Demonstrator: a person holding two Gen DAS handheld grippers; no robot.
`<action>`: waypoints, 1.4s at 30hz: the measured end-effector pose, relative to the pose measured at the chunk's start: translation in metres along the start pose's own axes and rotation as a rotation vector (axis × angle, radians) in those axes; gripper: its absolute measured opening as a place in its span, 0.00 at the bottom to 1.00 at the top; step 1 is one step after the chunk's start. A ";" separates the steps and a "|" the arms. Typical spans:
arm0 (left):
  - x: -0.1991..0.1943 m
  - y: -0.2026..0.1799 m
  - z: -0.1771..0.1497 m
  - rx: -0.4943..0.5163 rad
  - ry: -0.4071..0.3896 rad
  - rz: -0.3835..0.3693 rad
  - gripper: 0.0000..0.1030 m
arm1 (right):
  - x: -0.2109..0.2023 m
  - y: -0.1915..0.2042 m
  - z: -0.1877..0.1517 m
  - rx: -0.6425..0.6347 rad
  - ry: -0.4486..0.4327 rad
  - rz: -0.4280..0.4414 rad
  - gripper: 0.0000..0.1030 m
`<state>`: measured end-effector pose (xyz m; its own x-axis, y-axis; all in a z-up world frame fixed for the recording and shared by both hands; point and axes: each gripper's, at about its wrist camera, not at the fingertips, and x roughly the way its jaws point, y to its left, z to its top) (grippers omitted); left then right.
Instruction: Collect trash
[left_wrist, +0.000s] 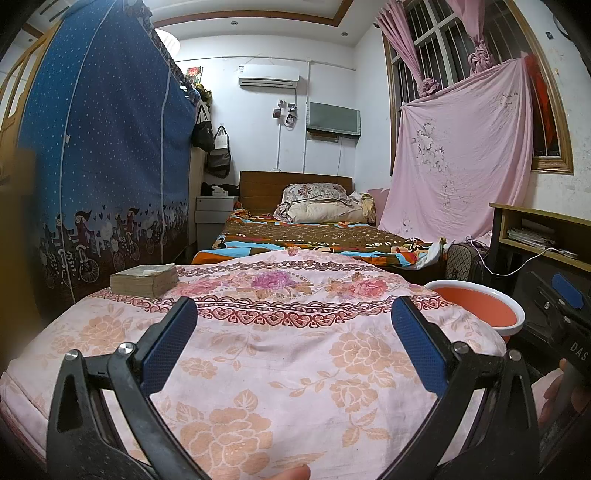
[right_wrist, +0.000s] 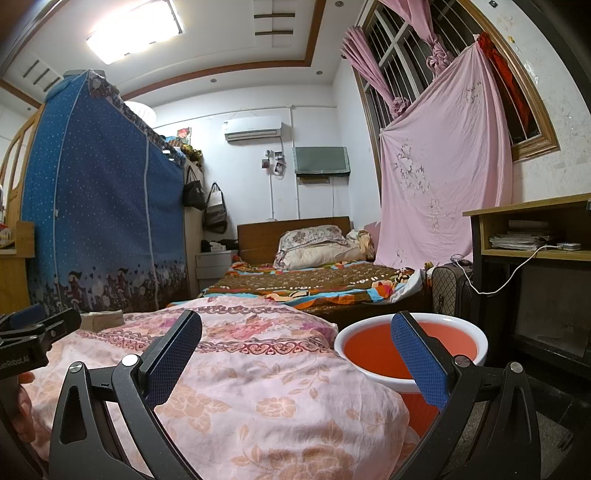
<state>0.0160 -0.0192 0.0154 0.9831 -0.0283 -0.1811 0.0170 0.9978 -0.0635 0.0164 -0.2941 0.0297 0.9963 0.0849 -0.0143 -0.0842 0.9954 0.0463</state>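
Both my left gripper (left_wrist: 293, 347) and right gripper (right_wrist: 295, 360) gape wide and empty over the quilt (left_wrist: 280, 332); no trash shows, and the bin (right_wrist: 410, 345) lies ahead-right, nearer my right.

A thick book (left_wrist: 144, 280) lies on the floral cloth (left_wrist: 280, 354), bed (left_wrist: 314, 236) beyond.
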 end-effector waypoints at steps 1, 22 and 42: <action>0.000 0.000 0.000 0.000 -0.001 0.000 0.89 | 0.000 0.000 0.000 0.000 0.000 0.000 1.00; 0.000 -0.001 0.000 0.002 0.000 0.000 0.89 | -0.001 0.001 0.001 0.002 0.003 -0.001 1.00; -0.003 0.003 0.001 0.000 -0.001 0.003 0.89 | -0.001 0.001 0.002 0.003 0.004 -0.001 1.00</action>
<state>0.0137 -0.0165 0.0169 0.9833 -0.0250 -0.1805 0.0138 0.9979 -0.0630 0.0151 -0.2933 0.0317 0.9963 0.0844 -0.0181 -0.0834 0.9953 0.0498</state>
